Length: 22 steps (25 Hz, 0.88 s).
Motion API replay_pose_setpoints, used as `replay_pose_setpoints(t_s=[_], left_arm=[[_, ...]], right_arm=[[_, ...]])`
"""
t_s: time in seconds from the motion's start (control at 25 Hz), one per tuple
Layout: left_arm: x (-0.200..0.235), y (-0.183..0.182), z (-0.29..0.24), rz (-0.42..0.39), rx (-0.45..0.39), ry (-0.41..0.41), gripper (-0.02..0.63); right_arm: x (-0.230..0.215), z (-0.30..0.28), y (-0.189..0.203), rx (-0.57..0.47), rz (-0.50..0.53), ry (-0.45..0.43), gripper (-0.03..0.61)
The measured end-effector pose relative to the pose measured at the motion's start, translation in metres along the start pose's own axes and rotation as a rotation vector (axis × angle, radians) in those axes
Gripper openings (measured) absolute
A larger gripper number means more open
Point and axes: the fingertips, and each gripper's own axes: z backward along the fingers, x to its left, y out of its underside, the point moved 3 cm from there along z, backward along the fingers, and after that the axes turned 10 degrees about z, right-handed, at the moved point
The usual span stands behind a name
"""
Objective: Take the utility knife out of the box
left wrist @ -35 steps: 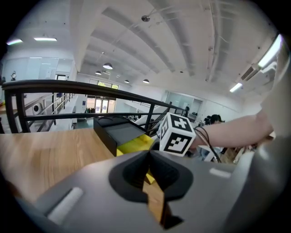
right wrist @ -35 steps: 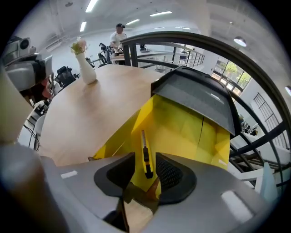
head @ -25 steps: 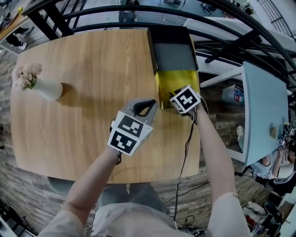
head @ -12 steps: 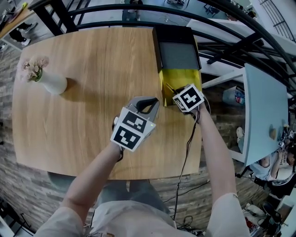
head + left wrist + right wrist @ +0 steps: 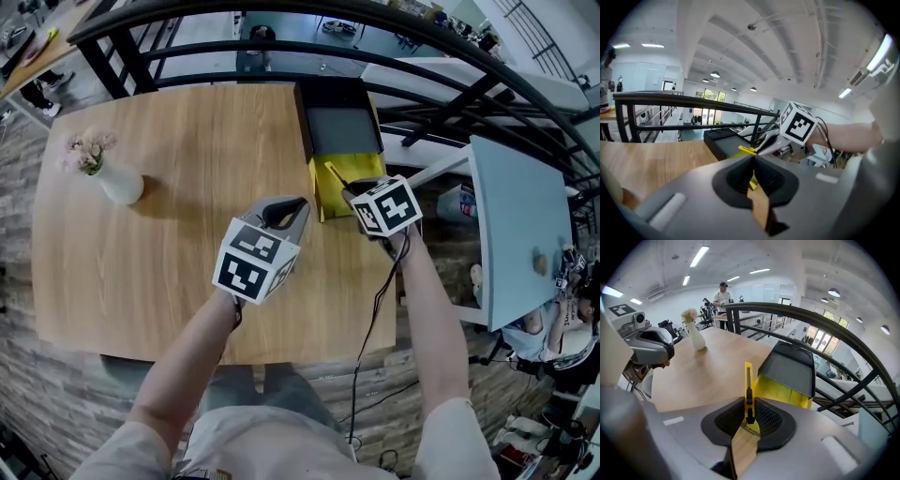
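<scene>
A yellow utility knife [image 5: 748, 385] stands upright between the pads of my right gripper [image 5: 749, 403], which is shut on it. In the head view the knife [image 5: 333, 174] pokes out left of my right gripper [image 5: 351, 193], just above the yellow box [image 5: 328, 192] whose black lid [image 5: 339, 120] lies open behind it. That box [image 5: 782, 391] sits below and right of the knife in the right gripper view. My left gripper [image 5: 287, 212] hovers over the wooden table [image 5: 187, 141] left of the box, and its jaws [image 5: 753, 159] are shut on nothing.
A white vase of pink flowers [image 5: 114, 178] stands at the table's left. The box sits near the table's right edge. A black railing [image 5: 281, 19] curves round the far side. A pale panel [image 5: 511, 225] lies off to the right, below table level.
Both grippers have risen. My right gripper has come up out of the box, and the yellow knife now shows above the box's rim.
</scene>
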Motion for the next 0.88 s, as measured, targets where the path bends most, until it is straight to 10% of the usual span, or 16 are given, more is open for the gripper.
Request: replay_pose_setpoints(t_s=[0.88], left_arm=[[-0.071,-0.118,0.156,-0.189,-0.282,-0.053,0.003]], right_arm=[[0.039,0.288,-0.061,-0.568,-0.155,0.332,0.067]])
